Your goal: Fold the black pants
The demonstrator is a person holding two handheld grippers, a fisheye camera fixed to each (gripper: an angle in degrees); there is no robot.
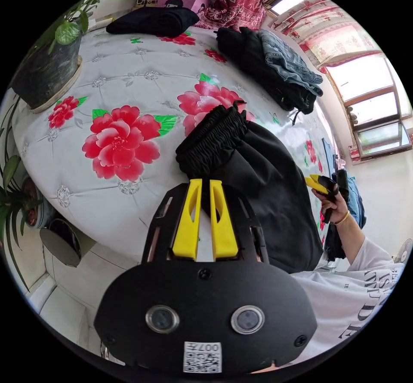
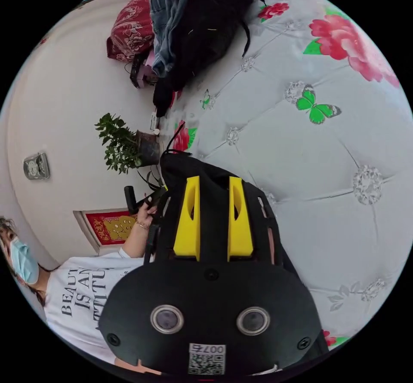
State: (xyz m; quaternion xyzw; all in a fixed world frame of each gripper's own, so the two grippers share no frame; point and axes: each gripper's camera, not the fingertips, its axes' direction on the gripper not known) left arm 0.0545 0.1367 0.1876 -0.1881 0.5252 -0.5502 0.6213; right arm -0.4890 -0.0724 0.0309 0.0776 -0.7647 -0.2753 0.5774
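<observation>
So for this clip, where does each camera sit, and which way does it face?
Left gripper view: rides behind the left gripper, facing across the floral-covered table; jaws pinch the black elastic-waist pants; the person's other hand shows.
Right gripper view: rides behind the right gripper, rolled sideways along the table toward the wall; a hand shows.
Shared: pants, table, pile of dark clothes and jeans.

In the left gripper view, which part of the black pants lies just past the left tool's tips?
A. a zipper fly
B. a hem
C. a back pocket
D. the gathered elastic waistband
D: the ruched elastic waistband of the black pants bunches just past the left tool.
</observation>
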